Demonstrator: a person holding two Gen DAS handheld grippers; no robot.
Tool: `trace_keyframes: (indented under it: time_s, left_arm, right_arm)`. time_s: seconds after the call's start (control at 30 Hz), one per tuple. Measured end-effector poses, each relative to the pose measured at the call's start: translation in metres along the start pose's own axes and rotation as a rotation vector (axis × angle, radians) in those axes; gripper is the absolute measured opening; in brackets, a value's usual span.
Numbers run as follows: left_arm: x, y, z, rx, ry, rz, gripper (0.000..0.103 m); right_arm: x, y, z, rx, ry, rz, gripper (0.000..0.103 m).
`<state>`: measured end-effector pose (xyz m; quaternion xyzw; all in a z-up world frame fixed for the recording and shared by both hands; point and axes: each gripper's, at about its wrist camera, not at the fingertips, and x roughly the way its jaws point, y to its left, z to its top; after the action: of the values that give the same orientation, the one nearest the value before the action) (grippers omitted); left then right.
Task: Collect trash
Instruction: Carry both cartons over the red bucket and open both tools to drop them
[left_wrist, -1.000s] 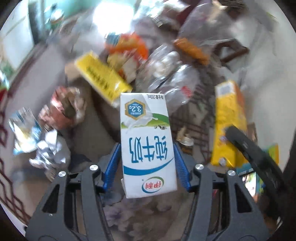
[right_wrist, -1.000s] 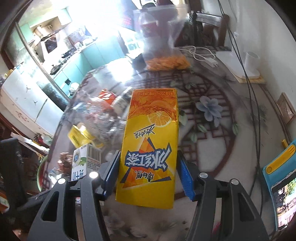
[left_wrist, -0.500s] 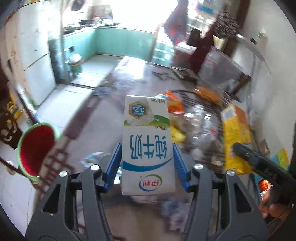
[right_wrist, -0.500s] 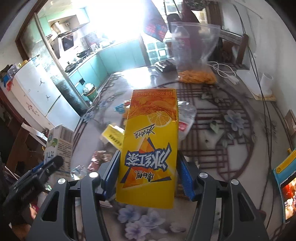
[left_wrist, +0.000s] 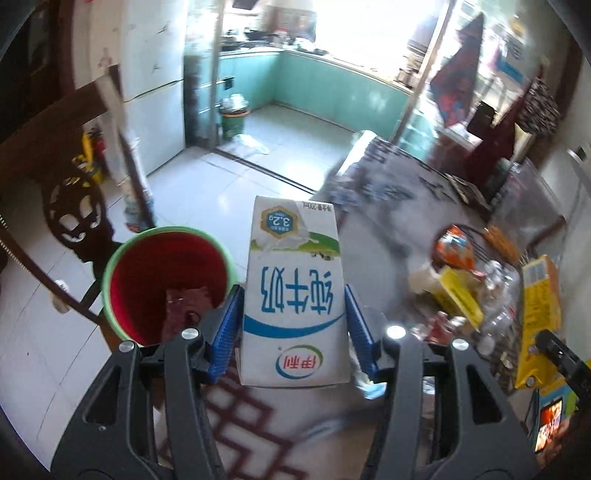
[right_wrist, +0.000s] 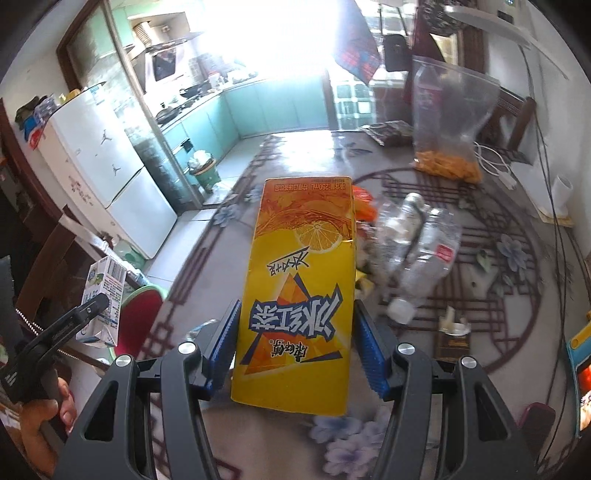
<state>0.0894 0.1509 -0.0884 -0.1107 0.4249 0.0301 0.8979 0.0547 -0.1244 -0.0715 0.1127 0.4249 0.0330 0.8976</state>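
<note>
The left tongs grasp a white milk carton, with the red bin just left of them; the right tongs grasp a yellow tea carton.

Home kitchen: fridge, teal cabinets.

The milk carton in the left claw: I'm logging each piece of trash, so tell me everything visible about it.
The milk carton is a small white paperboard box with blue upside-down lettering, a green band, a blue badge and a red-green logo. It looks intact, is held upright but inverted, and is pinched on both sides by the left claw, beside the red bin.
</note>
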Motion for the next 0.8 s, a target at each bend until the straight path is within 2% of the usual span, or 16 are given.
trace_keyframes:
  time_s: [0.43,0.67,0.8]
  left_arm:
    - [0.015,0.085,0.012,-0.109,0.016,0.084,0.052]
    - [0.022,0.132,0.013,-0.184,0.041,0.122,0.052]
    - [0.026,0.158,0.009,-0.253,0.064,0.145,0.052]
  right_arm:
    - [0.025,0.105,0.007,-0.156,0.014,0.094,0.057]
    - [0.053,0.159,0.003,-0.223,0.078,0.206,0.057]
    - [0.080,0.190,0.000,-0.265,0.155,0.295,0.057]
